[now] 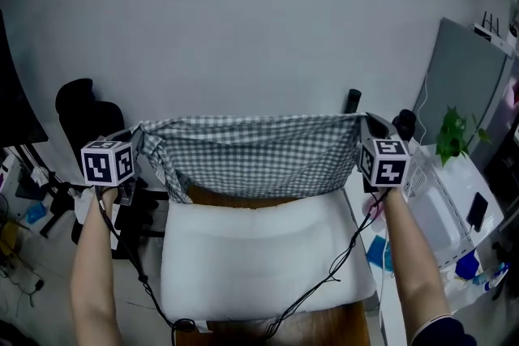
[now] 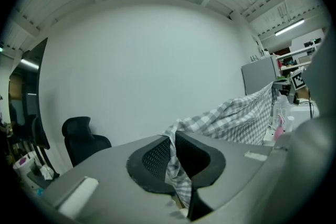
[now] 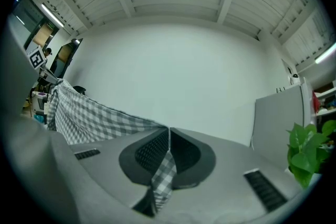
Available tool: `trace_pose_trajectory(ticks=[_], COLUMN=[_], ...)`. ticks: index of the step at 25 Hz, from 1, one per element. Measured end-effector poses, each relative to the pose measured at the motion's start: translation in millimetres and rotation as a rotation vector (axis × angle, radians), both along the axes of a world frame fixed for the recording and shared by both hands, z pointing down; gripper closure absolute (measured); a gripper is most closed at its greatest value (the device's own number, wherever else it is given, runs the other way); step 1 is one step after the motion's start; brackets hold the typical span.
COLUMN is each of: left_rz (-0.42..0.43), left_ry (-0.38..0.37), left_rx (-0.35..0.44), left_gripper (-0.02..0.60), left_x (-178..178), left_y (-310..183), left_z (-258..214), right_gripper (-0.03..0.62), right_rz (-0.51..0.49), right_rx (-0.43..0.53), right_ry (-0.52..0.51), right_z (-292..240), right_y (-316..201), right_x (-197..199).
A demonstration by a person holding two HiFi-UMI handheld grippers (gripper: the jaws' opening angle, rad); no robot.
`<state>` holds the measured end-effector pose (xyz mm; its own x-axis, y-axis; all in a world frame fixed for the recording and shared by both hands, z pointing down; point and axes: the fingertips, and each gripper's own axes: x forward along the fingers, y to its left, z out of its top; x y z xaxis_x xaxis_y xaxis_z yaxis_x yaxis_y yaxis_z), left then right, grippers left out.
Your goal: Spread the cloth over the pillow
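grey-and-white checked cloth (image 1: 251,154) is held stretched between the two claws, raised above the far edge of a white pillow (image 1: 259,247). its upper hem is pulled into a nearly straight line from one claw to the other. the rest hangs down like a curtain, with its lower edge reaching the pillow's far side; whether it touches there cannot be told. the left claw (image 2: 173,157) is clamped on one corner of the cloth, with a strip of checked fabric pinched between its dark pads and trailing out below them. the right claw (image 3: 168,150) is likewise closed tight on the opposite corner, and a narrow tail of fabric hangs from between its pads. the pillow is laid flat on a brown wooden tabletop (image 1: 243,197), which is seen as a strip beyond the pillow, under the cloth, and again at the near edge. most of the pillow is uncovered. a thin black cable (image 1: 347,247) is draped across the pillow's right part. a black office chair (image 1: 85,113) is set at the left by the pale wall, and a green plant (image 1: 454,135) is seen at the right.
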<state>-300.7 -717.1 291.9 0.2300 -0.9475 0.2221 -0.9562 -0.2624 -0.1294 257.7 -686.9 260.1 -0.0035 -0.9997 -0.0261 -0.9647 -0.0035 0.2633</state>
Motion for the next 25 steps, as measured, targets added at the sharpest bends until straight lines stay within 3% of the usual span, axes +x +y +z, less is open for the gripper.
trace_pose_trajectory(ticks=[14,25], left_rz=[0.071,0.067], left_ry=[0.017,0.134], left_rx=[-0.017,-0.079], left_gripper=[0.554,0.552], left_x=[4.7,4.8], left_y=[76.5,140.4], left_z=[13.2,56.1], right_gripper=[0.576,0.572], right_rz=[0.023,0.043], right_rx=[-0.026,-0.077], right_ry=[-0.023,-0.052], right_z=[22.9,58.8], right_y=[80.4,147.8], right_x=[5.6,8.1])
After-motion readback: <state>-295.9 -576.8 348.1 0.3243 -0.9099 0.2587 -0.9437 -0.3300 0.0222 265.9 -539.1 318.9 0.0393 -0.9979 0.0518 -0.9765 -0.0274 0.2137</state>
